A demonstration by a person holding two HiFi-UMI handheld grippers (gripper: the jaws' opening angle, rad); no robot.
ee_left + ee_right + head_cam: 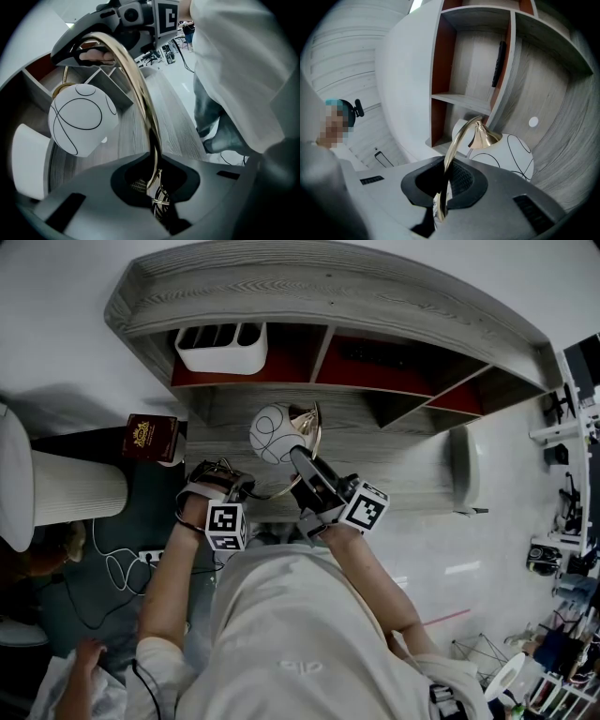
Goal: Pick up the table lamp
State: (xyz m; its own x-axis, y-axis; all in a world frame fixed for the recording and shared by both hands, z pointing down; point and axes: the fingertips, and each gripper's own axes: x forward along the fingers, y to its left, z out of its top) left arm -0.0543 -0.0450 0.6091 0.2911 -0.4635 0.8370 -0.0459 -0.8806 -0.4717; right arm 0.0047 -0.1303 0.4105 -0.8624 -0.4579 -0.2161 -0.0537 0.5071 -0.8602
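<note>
Closest to me, my left gripper (157, 199) is clamped on the lamp's thin brass stem (136, 79), which arcs up and away ahead of its jaws. My right gripper (440, 201) is pinched on the same stem further along the curve, with the white globe shade (504, 157) hanging just beyond its tips. So the table lamp (275, 434) is held two-handed over the desk (412, 474). Grasping looks done. Its base is out of sight, so I cannot tell whether it has left the desk.

No words or numbers can be read. Gold print on the dark red box (150, 437), at nine o'clock, cannot be made out; only patterns are shown on the square markers (226, 526).
</note>
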